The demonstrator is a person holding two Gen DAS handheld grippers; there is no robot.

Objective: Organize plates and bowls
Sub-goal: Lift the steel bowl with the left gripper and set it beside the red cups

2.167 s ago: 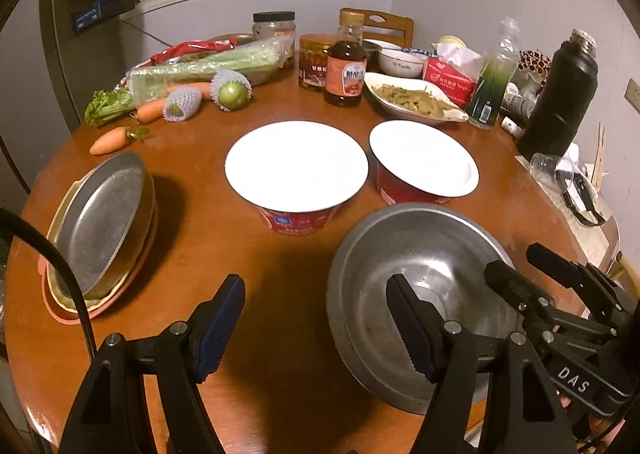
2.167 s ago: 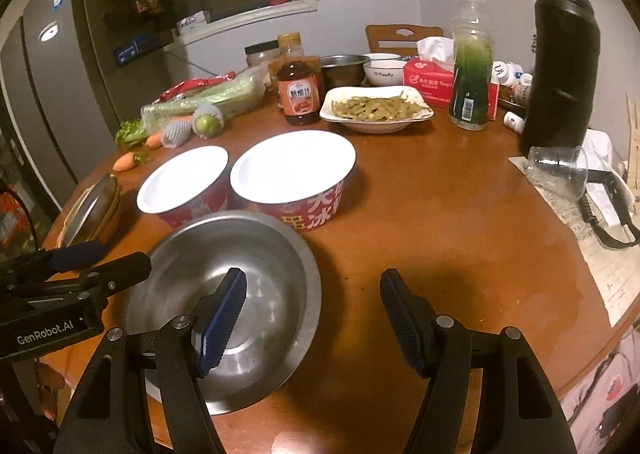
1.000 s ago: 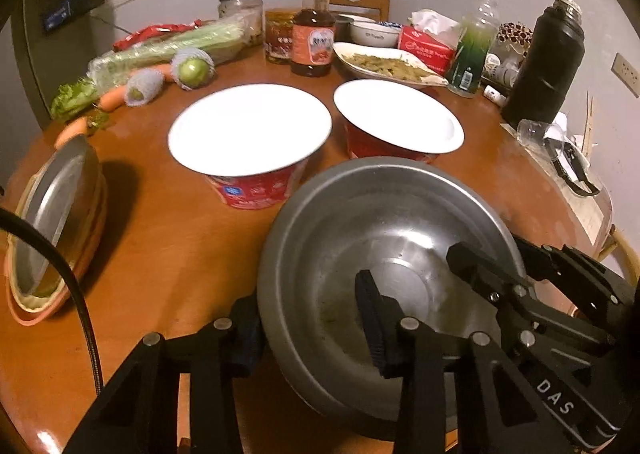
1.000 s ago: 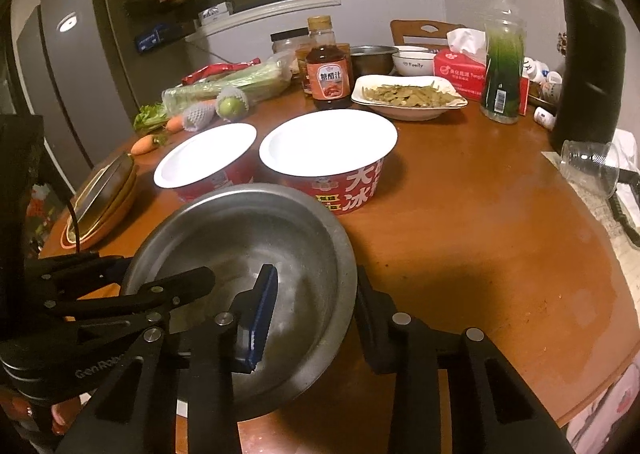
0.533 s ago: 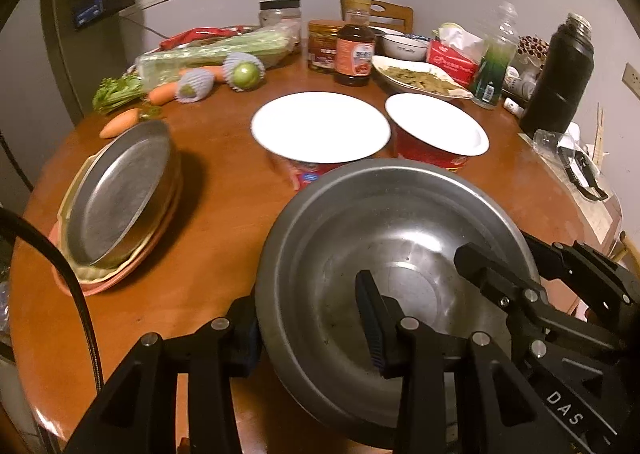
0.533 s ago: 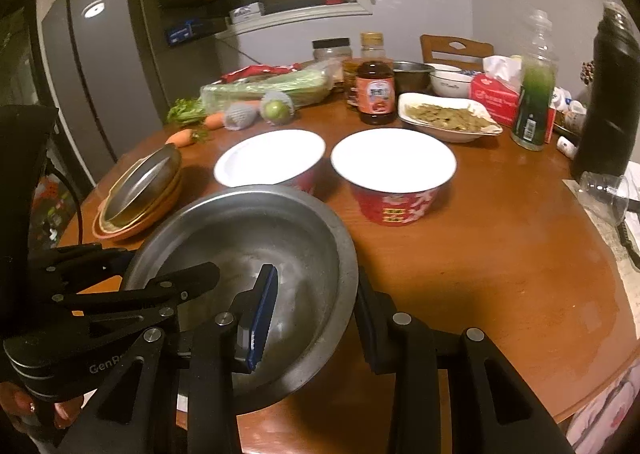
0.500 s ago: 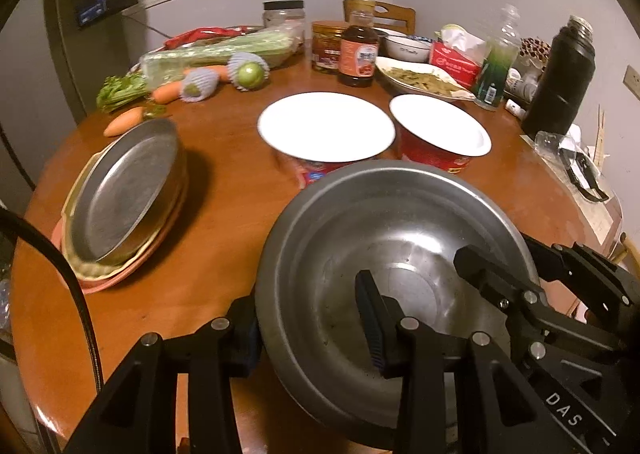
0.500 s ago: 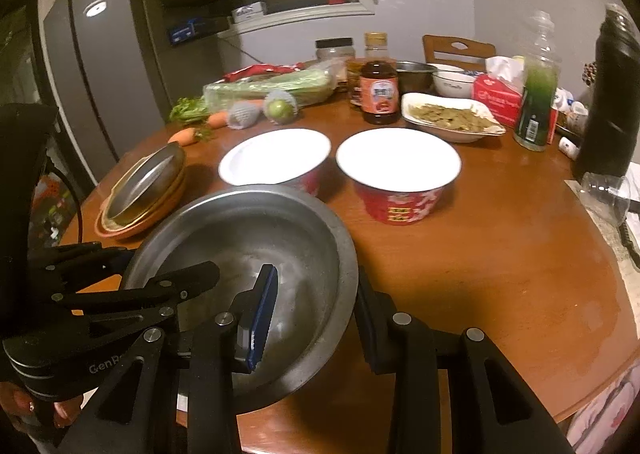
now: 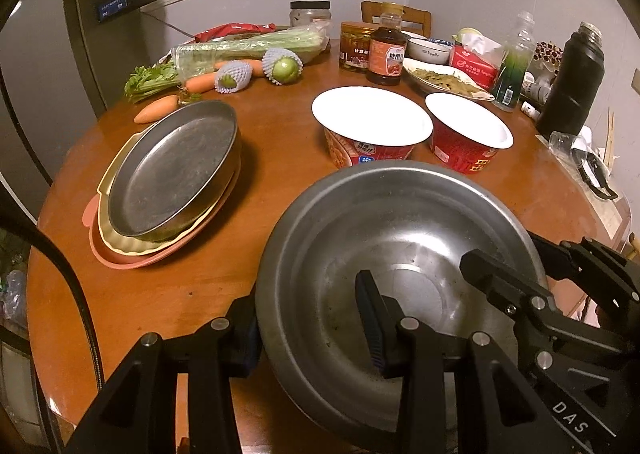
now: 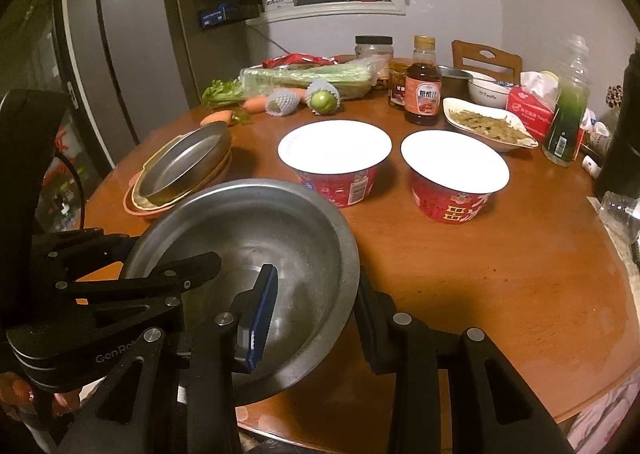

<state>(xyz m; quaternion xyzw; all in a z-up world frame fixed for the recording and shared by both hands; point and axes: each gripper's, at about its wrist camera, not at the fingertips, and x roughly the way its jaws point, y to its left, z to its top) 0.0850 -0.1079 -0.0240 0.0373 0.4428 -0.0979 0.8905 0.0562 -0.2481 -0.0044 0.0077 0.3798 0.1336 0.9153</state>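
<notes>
Steel bowl (image 9: 400, 238) lifted, both tongs (image 9: 308, 318) clamped.

Both grippers closed on the large round steel basin (image 9: 400, 254), raised it off the table, and carried it left toward the stacked plates (image 9: 168, 190).

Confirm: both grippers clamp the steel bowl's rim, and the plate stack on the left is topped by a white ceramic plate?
Not quite. The left gripper and right gripper do clamp the steel bowl, but the plate stack is topped by a metal pan, as the left wrist view shows.
</notes>
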